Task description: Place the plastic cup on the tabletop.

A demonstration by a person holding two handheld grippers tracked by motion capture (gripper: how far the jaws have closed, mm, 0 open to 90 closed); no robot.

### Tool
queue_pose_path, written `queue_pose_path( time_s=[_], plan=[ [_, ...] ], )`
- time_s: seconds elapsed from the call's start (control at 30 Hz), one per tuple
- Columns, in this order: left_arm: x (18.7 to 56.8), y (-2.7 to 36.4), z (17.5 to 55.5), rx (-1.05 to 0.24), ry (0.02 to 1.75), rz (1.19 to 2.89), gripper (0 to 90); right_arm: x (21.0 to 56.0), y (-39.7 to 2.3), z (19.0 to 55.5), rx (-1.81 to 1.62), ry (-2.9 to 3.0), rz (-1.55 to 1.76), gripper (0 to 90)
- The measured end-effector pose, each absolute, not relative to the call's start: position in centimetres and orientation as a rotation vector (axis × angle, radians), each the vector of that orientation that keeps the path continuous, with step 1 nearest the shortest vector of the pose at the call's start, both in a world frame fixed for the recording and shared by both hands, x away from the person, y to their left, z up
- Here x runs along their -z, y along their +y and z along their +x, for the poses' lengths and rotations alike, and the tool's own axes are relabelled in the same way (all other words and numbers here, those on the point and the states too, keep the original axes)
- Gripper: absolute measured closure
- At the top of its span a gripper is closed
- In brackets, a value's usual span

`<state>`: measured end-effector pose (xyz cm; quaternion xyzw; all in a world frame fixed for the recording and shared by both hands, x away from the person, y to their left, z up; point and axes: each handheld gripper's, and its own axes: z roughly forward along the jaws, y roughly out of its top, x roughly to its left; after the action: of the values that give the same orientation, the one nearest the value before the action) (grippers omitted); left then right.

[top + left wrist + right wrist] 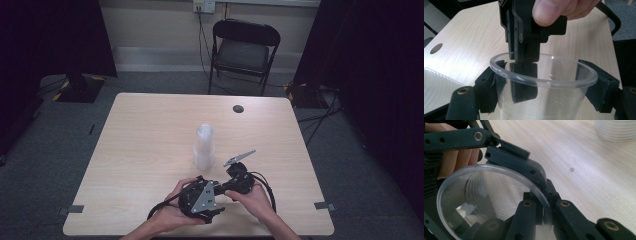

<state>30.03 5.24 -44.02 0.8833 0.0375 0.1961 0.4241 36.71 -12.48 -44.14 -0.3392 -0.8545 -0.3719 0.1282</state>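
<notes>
A single clear plastic cup (544, 100) sits between the jaws of my left gripper (544, 87); the black pads (486, 87) rest against its wall on both sides just under the rim. My right gripper (524, 72) comes down from above, shut on the cup's rim, one jaw inside and one outside. The right gripper view shows the cup (474, 202) from its mouth, with my right gripper (544, 207) pinching the rim. From above, the left gripper (215, 197) and right gripper (232, 186) meet near the table's front edge. A stack of clear cups (204, 145) stands mid-table.
The wooden table (150, 145) has a round cable hole (238, 108) at the back right. A black folding chair (244, 52) stands beyond the far edge. Dark curtains hang at both sides. The cup stack (616, 130) is a short way beyond the grippers.
</notes>
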Motion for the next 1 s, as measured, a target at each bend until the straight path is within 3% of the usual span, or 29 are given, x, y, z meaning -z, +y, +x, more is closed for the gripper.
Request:
queue_pose_path(
  time_s=[0.37,1.0],
  plan=[
    [44.2,5.5,30.9,-0.452,0.163,2.186,24.7,44.2,-13.1,37.2,1.12,-2.475,-1.007,82.2],
    [44.2,6.6,31.8,-0.359,0.318,2.098,25.0,43.5,-13.9,37.1,1.217,-2.448,-1.04,77.5]
  ],
)
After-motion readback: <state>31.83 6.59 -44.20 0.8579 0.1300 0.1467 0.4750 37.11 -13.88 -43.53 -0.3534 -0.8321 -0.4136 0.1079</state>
